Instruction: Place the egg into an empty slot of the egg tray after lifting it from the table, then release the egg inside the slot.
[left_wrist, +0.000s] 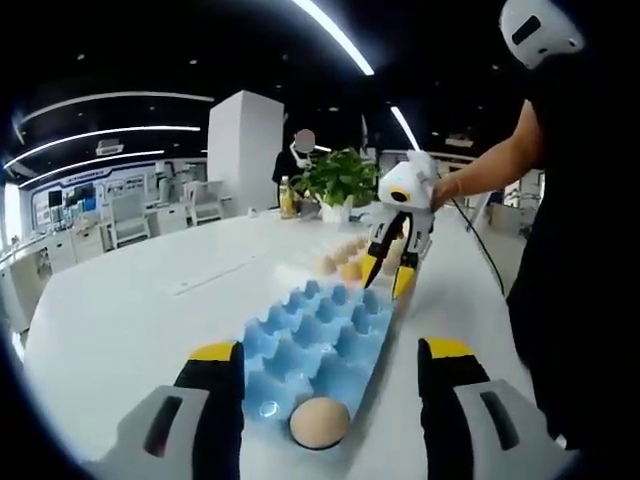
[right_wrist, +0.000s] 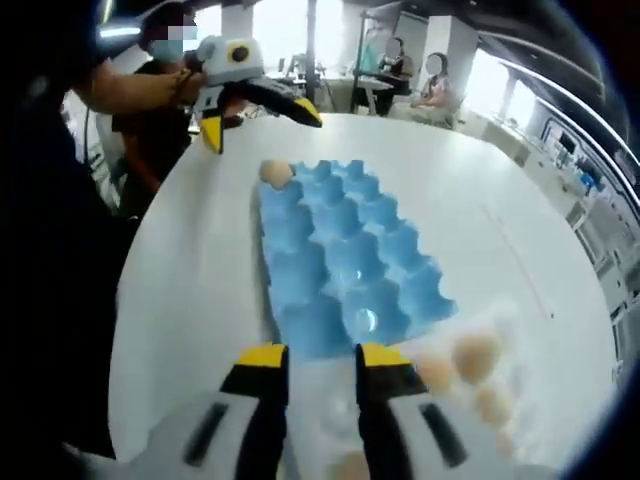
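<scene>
The egg (left_wrist: 320, 421) sits in a corner slot of the blue egg tray (left_wrist: 320, 340) on the white surface (left_wrist: 140, 310), just ahead of your left tool (left_wrist: 330, 375), whose jaws stand spread and empty. Your right tool (right_wrist: 322, 362) hovers at the tray's far end, beside loose eggs (right_wrist: 476, 355), jaws a little apart with nothing gripped.

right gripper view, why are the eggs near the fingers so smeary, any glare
In the right gripper view the loose tan eggs and the right gripper are motion-blurred, and a small glint sits on the blue moulded egg tray; the left gripper view is sharper, its ceiling light strips blown out.
</scene>
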